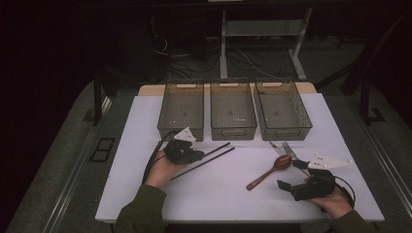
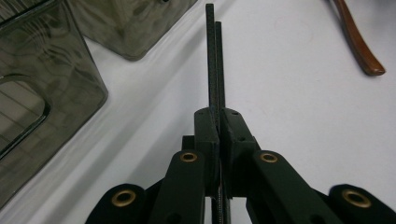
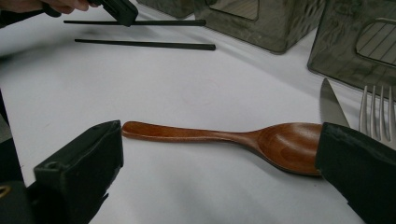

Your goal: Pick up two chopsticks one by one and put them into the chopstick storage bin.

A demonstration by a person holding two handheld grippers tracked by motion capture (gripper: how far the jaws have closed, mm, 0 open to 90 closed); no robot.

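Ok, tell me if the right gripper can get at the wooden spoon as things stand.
Probably yes. The right gripper has its jaws wide open just in front of the wooden spoon, which lies flat on the table with nothing between them; the knife and fork lie beyond its bowl.

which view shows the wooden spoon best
The right gripper view: the wooden spoon lies whole across it, bowl and handle close up. The high view shows it whole but small, near the knife and fork. The left gripper view catches just its handle end.
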